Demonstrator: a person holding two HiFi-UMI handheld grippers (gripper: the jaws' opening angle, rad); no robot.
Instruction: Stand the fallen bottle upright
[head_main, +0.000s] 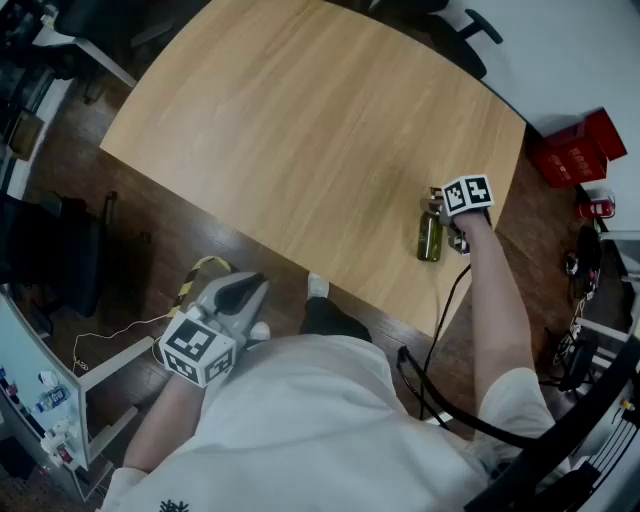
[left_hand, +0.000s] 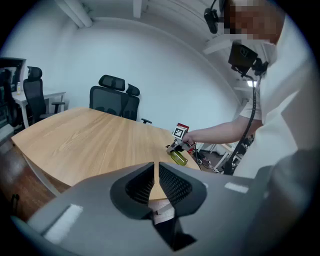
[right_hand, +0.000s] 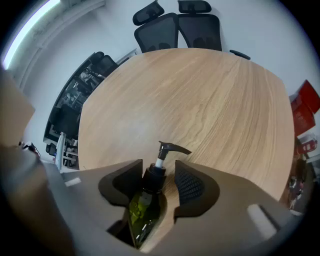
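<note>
A dark green pump bottle lies on its side near the right edge of the wooden table, with its pump head pointing away from me. My right gripper reaches down over it. In the right gripper view the bottle sits between the jaws of the right gripper. The left finger touches the black collar, while a strip of wood shows between the collar and the right pad. My left gripper hangs off the table over the floor, its jaws nearly together and empty. The left gripper view shows the bottle from afar.
Black office chairs stand at the table's far side. Red boxes sit on the floor beyond the right edge. A black cable runs down from my right arm. A desk and shelf stand at the lower left.
</note>
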